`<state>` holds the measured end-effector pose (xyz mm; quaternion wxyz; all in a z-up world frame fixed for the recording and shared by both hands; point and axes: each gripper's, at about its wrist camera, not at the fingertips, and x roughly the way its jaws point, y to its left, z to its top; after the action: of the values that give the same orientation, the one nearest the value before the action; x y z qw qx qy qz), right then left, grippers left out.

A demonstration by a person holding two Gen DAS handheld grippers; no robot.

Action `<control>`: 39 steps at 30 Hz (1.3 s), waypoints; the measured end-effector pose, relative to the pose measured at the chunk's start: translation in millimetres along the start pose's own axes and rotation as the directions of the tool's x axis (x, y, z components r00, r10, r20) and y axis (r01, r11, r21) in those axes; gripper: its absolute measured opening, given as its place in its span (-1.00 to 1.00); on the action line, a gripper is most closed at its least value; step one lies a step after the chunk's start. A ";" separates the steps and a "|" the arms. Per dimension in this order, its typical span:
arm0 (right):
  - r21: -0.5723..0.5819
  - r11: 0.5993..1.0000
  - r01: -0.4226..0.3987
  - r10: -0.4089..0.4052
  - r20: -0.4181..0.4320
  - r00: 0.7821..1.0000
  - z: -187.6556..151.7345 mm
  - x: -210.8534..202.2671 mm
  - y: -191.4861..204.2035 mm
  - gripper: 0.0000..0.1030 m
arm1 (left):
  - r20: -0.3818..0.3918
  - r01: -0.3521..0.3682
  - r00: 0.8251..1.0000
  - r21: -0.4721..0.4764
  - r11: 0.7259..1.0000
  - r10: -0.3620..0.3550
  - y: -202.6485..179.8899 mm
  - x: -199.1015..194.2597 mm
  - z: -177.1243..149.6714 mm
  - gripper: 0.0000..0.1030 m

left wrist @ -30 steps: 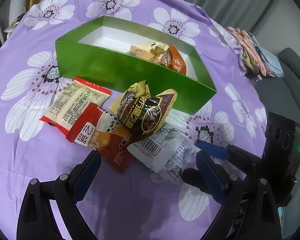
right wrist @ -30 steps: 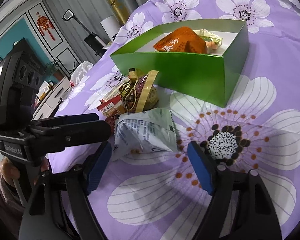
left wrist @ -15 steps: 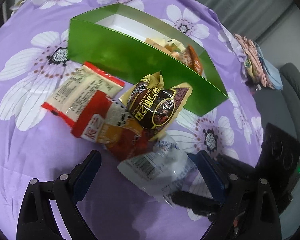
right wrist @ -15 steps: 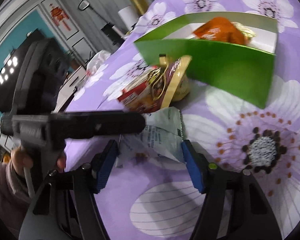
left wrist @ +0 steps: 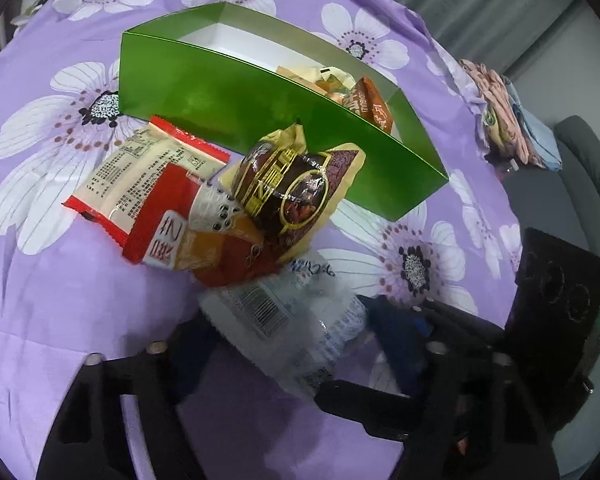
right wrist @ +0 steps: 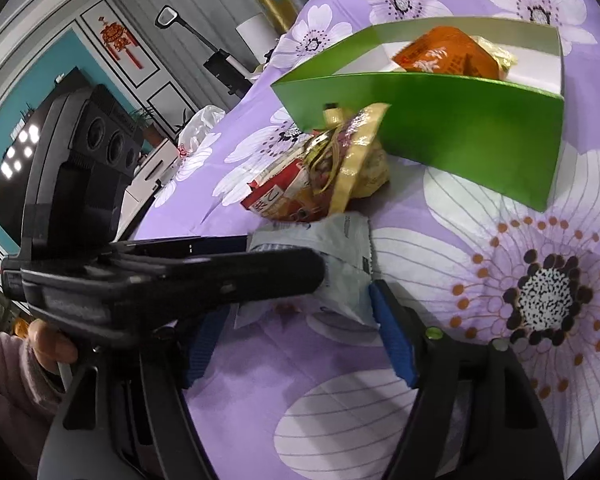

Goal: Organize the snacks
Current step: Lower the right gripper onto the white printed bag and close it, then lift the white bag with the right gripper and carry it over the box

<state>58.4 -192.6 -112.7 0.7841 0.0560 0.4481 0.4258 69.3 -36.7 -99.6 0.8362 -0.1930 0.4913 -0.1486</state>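
Observation:
A green box (left wrist: 260, 116) (right wrist: 440, 120) on the purple flowered cloth holds an orange packet (left wrist: 370, 104) (right wrist: 448, 56). In front of it lie a brown-gold snack bag (left wrist: 296, 192) (right wrist: 340, 152), a red packet (left wrist: 180, 236) and a cream packet (left wrist: 144, 176). A white packet with a barcode (left wrist: 292, 320) (right wrist: 340, 264) sits between the fingers of both grippers. My left gripper (left wrist: 292, 344) is open around it. My right gripper (right wrist: 300, 332) is open, its right pad at the packet's edge. The left gripper's black finger (right wrist: 220, 276) crosses the right wrist view.
Folded pink and blue clothes (left wrist: 508, 124) lie at the cloth's far right edge, beside a grey sofa (left wrist: 592, 168). A dark screen on a teal wall (right wrist: 16, 152) and a white cabinet (right wrist: 148, 176) stand beyond the table's left side.
Both grippers have moved in on the white packet and narrowed around it. The left gripper's finger now crosses the right wrist view in front of the packet.

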 end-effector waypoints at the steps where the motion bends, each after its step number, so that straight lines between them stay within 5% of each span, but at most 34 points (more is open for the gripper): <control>1: -0.008 1.000 0.004 -0.004 -0.002 1.000 -0.1 0.1 0.6 0.23 | 0.001 0.007 1.000 -0.003 1.000 -0.007 1.0 -0.5 -0.1 0.25; 2: -0.015 1.000 0.007 -0.007 -0.001 1.000 -0.1 0.6 2.0 0.18 | 0.004 0.005 1.000 -0.001 1.000 -0.005 1.4 -1.2 -0.5 0.22; 5: -0.032 0.999 0.001 -0.001 -0.013 1.000 -0.7 3.4 4.1 -0.52 | 0.024 -0.005 1.000 0.025 1.000 0.004 -0.7 -6.2 -2.2 -0.04; 13: -0.075 0.997 -0.011 0.011 0.005 1.000 -0.5 5.7 18.2 -0.56 | 0.034 -0.004 0.999 0.086 0.996 0.001 -10.9 -12.6 -5.4 -0.15; 16: -0.032 0.999 0.019 -0.019 -0.008 1.000 -0.2 5.8 10.1 -0.44 | 0.017 -0.019 1.000 0.047 0.999 0.018 -0.1 -10.5 -4.2 -0.13; 18: -0.037 0.997 0.065 -0.065 -0.007 0.998 -0.1 5.9 10.9 -0.06 | 0.011 -0.055 0.998 0.038 0.998 0.055 5.4 -10.8 -4.8 0.02; 20: -0.071 0.994 0.084 -0.084 0.004 0.996 1.6 4.4 17.9 0.17 | 0.008 -0.113 0.994 0.043 0.993 0.113 9.9 -12.4 -5.1 0.40; 22: -0.100 0.991 0.084 -0.082 0.022 0.996 3.9 5.0 25.5 0.35 | 0.006 -0.098 0.995 0.027 0.995 0.098 16.0 -16.1 -5.4 0.52; 32: -0.115 0.990 0.083 -0.087 -0.026 0.996 10.7 27.8 35.4 0.34 | 0.076 -0.143 0.987 0.014 0.990 0.141 33.7 -36.9 -3.2 0.54; 39: -0.049 0.995 0.083 -0.084 -0.023 0.996 16.1 37.9 34.5 0.44 | 0.079 -0.052 0.996 0.052 0.997 0.048 33.5 -28.2 10.6 0.50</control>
<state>58.1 -138.9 -111.8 0.7965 0.0132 0.4497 0.4040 67.3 7.0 -89.1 0.8630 -0.1636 0.4591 -0.1333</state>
